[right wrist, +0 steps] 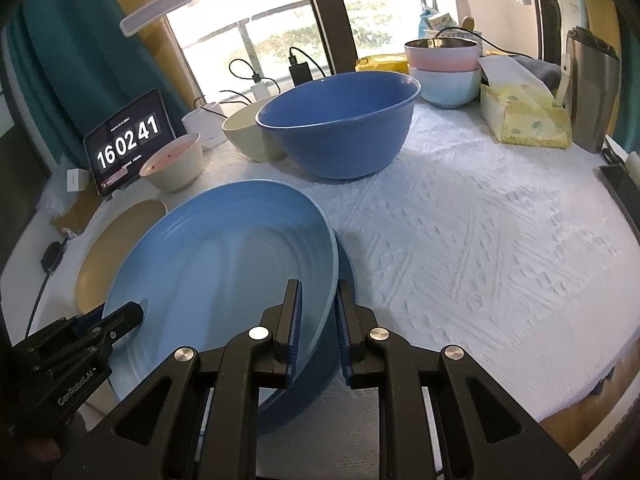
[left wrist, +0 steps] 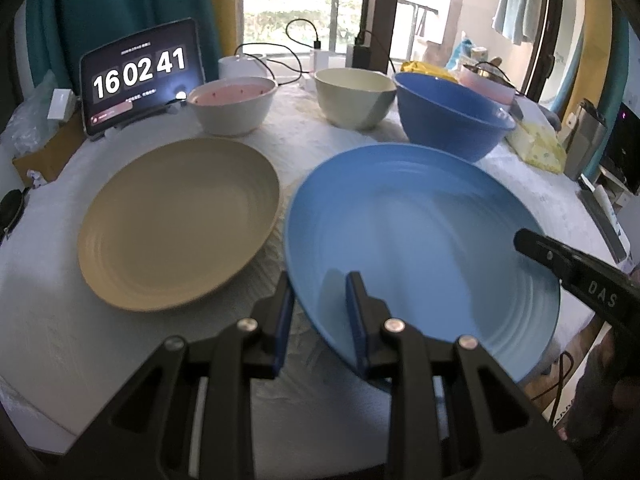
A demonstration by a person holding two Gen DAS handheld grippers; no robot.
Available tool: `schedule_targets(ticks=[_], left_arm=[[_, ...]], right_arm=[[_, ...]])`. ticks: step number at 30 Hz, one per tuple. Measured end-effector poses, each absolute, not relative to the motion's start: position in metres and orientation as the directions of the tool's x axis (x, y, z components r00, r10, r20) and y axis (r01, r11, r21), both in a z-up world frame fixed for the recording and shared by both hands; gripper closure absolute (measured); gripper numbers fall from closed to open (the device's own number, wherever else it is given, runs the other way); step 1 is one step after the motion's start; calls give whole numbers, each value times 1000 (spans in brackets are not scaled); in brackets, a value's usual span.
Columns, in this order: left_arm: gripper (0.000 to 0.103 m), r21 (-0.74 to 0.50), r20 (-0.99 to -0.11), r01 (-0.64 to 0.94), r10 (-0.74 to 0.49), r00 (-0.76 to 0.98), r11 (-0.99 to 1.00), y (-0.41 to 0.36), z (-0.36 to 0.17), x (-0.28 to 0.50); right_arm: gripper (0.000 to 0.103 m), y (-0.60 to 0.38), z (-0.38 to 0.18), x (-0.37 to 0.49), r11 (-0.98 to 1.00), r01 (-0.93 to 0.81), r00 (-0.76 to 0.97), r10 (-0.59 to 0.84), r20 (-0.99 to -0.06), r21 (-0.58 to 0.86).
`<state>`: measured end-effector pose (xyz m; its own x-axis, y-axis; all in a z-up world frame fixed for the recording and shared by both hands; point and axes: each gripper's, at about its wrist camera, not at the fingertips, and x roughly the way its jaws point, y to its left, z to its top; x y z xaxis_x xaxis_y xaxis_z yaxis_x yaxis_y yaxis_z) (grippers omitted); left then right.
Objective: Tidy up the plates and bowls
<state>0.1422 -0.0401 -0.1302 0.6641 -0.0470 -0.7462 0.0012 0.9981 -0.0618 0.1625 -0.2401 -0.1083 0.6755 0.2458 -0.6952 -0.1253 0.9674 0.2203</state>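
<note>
Nearest in both views is the blue plate (left wrist: pixel 420 240), gripped at its near rim from two sides. The left gripper (left wrist: pixel 320 320) is clamped on the rim at the plate's near-left edge, one finger above and one below. The right gripper (right wrist: pixel 318 332) is clamped on the rim at the near-right edge, and from the right wrist view the plate looks tilted, its right side lifted off the white cloth of the desk (right wrist: pixel 480 240).

The relation that matters for the coming move: the tan plate (left wrist: pixel 180 220) lies flat just to the left of the blue plate, close but not touching, so stacking would likely mean carrying the blue plate leftward. The left gripper is on the nearer side to it.

Farther back stand a pink-lined bowl (left wrist: pixel 232 106), a cream bowl (left wrist: pixel 354 98) and a large blue bowl (left wrist: pixel 452 116).

Readable writing: "DAS" on the right gripper's body, "GenRobot.AI" on the left gripper's body, and "16 02 41" on the tablet (left wrist: pixel 140 76).
</note>
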Motion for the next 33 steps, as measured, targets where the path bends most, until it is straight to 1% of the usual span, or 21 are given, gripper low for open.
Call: schedule_targets(ticks=[15, 25, 29, 33], left_arm=[[73, -27, -781, 7, -26, 624, 1000, -44, -140, 147], [69, -41, -756, -38, -6, 654, 998, -35, -134, 146], [69, -21, -777, -51, 16, 630, 998, -34, -141, 150], [69, -9, -775, -40, 18, 632, 999, -37, -142, 151]], right_arm=[[85, -253, -109, 160, 968, -101, 692, 235, -683, 231], [85, -255, -114, 162, 971, -74, 687, 214, -695, 226], [85, -255, -116, 164, 972, -62, 678, 208, -705, 228], [84, -256, -118, 166, 972, -58, 672, 208, -711, 230]])
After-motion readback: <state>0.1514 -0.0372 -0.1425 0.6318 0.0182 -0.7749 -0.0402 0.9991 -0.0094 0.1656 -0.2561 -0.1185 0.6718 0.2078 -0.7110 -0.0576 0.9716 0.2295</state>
